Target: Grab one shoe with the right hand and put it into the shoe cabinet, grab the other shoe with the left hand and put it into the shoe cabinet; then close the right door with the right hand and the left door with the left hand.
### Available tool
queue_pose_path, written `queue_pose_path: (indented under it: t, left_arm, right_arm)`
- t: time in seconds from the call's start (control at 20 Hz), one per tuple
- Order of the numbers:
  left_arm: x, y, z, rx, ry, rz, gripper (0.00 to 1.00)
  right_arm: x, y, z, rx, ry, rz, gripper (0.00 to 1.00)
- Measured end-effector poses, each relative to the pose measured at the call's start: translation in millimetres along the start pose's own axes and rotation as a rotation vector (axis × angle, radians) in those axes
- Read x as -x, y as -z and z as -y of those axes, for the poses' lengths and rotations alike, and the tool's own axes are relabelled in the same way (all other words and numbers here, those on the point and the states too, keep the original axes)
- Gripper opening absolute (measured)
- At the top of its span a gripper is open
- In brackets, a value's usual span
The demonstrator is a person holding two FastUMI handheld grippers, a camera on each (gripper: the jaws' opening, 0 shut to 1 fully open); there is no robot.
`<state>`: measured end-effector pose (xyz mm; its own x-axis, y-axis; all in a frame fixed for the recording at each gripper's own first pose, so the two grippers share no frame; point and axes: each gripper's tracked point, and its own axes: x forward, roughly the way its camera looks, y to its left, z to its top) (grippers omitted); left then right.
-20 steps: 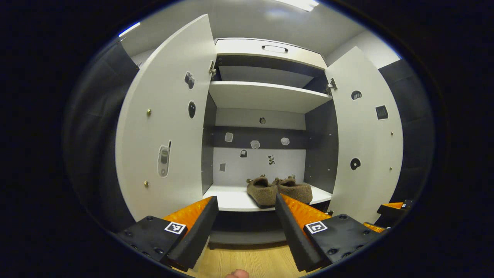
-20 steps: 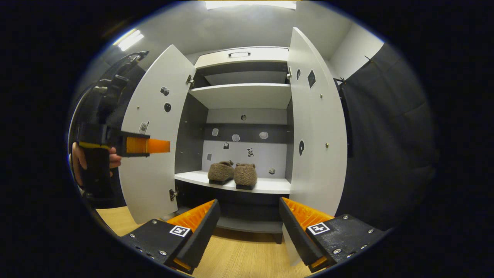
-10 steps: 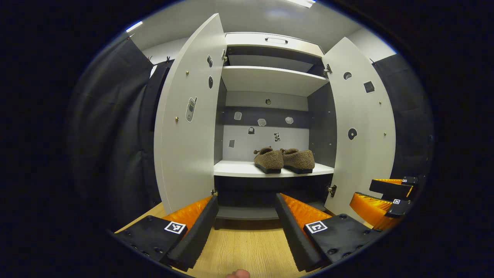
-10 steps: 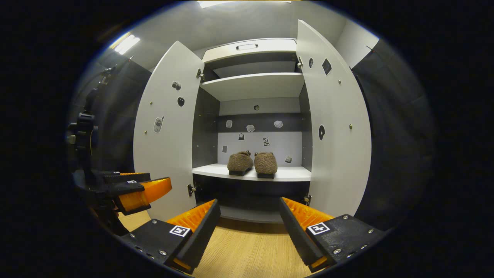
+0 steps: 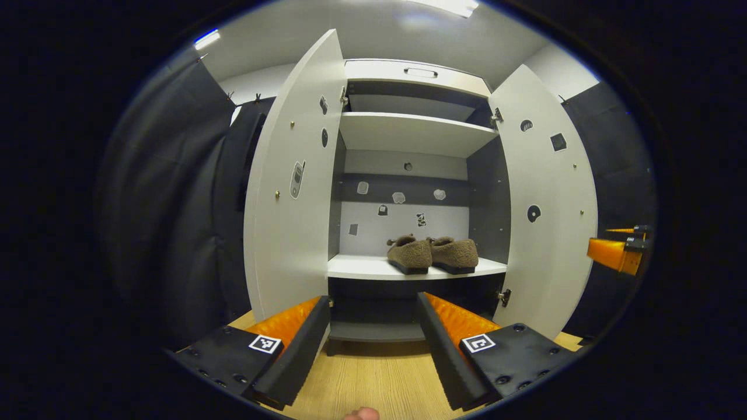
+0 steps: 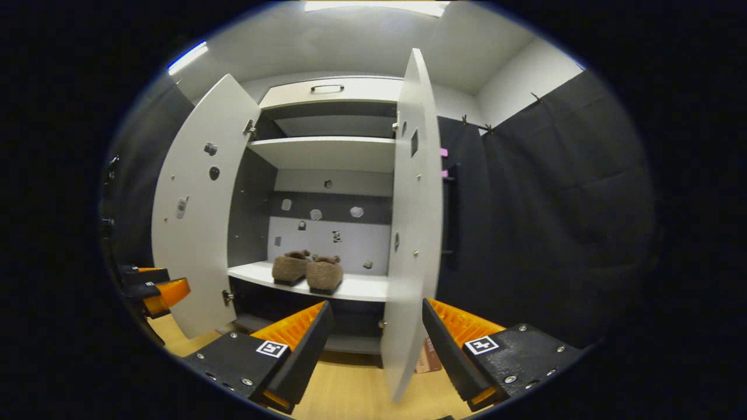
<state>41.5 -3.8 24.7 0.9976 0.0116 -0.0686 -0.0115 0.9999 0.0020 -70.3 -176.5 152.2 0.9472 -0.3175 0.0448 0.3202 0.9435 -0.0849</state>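
Observation:
Two brown fuzzy shoes [image 5: 432,255] [image 6: 308,270] sit side by side on the white lower shelf [image 5: 362,267] of the shoe cabinet. Both white doors stand open: the left door [image 5: 292,204] [image 6: 198,221] and the right door [image 5: 548,221]. My left gripper [image 5: 373,344] hangs open and empty in front of the cabinet, above the floor. My right gripper [image 6: 376,350] is open too; the right door [image 6: 411,233] appears edge-on and its free edge lies between the fingers, with no contact visible. The right gripper [image 5: 618,254] also appears beyond the right door, and the left gripper [image 6: 154,289] low beside the left door.
A light wooden floor [image 5: 373,379] runs up to the cabinet. Above the shoes are a white upper shelf [image 5: 408,131] and a top drawer with a handle [image 5: 420,73]. Black cloth walls [image 6: 543,221] flank both sides of the cabinet.
The right gripper swung right and rose, so the right door went from beside it to edge-on between its fingers. The left gripper shifted only slightly. Shoes stayed put.

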Motion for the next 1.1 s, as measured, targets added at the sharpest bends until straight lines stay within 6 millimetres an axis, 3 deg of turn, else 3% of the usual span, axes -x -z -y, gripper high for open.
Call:
queue_pose_path:
  t: [0.1, 0.25, 0.3, 0.45, 0.55, 0.75, 1.1]
  left_arm:
    - [0.2, 1.9, -1.6, -0.003, -0.001, -0.003, 0.99]
    - [4.4, 5.0, -5.8, -0.002, -0.011, -0.006, 0.94]
    - [5.4, 6.6, -7.5, -0.003, -0.015, -0.007, 0.97]
    - [5.9, 7.5, -12.7, -0.014, -0.029, -0.008, 0.96]
    - [5.6, 9.7, -16.7, -0.020, -0.038, -0.015, 0.96]
    - [3.3, 12.5, -19.5, -0.016, -0.045, -0.028, 0.97]
    - [0.5, 11.5, -19.4, -0.016, -0.041, -0.020, 0.97]
  right_arm:
    - [-6.4, -25.1, 37.0, 0.015, 0.065, 0.035, 0.99]
    - [-17.8, -44.6, 98.5, 0.056, 0.213, 0.036, 0.89]
    - [-21.9, -55.5, 108.8, 0.065, 0.242, 0.059, 0.94]
    - [-37.7, -73.9, 130.1, 0.097, 0.281, 0.098, 0.94]
    - [-49.9, -79.2, 134.5, 0.095, 0.281, 0.103, 0.90]
    - [-70.1, -71.7, 136.7, 0.065, 0.259, 0.080, 0.94]
    - [-75.6, -69.5, 124.7, 0.021, 0.217, 0.079, 0.88]
